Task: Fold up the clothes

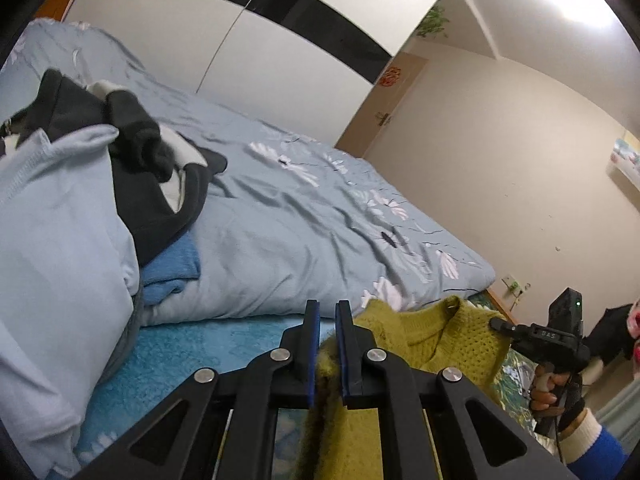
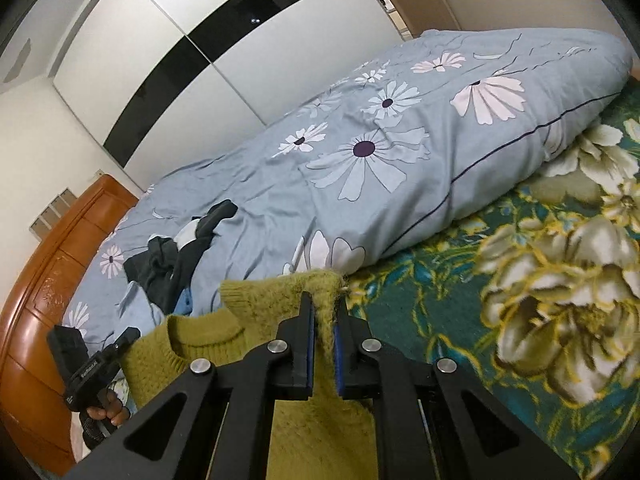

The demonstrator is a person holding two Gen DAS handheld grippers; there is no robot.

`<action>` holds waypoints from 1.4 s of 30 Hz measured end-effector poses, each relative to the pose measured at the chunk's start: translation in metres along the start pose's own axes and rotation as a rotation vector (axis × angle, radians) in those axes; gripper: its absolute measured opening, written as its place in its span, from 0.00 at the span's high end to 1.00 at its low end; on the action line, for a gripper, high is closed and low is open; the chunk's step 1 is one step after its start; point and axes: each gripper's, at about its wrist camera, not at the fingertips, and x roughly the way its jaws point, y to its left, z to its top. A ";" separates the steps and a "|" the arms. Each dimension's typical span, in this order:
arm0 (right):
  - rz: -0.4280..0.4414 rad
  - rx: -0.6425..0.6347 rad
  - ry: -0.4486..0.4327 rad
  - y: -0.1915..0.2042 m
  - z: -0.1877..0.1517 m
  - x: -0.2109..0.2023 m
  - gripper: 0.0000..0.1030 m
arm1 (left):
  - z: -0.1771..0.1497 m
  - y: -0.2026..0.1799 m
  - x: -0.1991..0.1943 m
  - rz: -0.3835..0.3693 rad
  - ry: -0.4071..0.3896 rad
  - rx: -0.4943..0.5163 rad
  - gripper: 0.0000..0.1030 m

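Observation:
A yellow-green knitted sweater [image 1: 452,344] hangs between my two grippers above the bed; its neck opening faces up. My left gripper [image 1: 328,312] is shut on one shoulder edge of the sweater. My right gripper [image 2: 324,304] is shut on the other shoulder edge of the sweater [image 2: 192,356]. The right gripper also shows at the right of the left wrist view [image 1: 500,324], pinching the knit. The left gripper shows at the lower left of the right wrist view [image 2: 134,334]. The sweater's lower part is hidden behind the gripper bodies.
A pale blue flowered duvet [image 1: 288,216] covers the bed. A heap of light blue, black and blue clothes [image 1: 80,208] lies on it at left. A green flowered blanket [image 2: 520,280] lies below the duvet. A wooden headboard [image 2: 44,288] and a white wardrobe [image 1: 248,52] stand behind.

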 end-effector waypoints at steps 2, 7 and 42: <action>0.011 -0.015 -0.010 0.002 -0.004 -0.017 0.93 | -0.001 -0.010 -0.016 -0.025 -0.016 0.023 0.92; 0.030 -0.097 -0.030 0.015 -0.023 -0.066 0.93 | -0.017 -0.043 -0.064 -0.080 -0.048 0.112 0.92; -0.044 0.123 0.069 -0.067 -0.263 -0.192 0.91 | -0.267 -0.062 -0.189 0.021 0.178 -0.125 0.92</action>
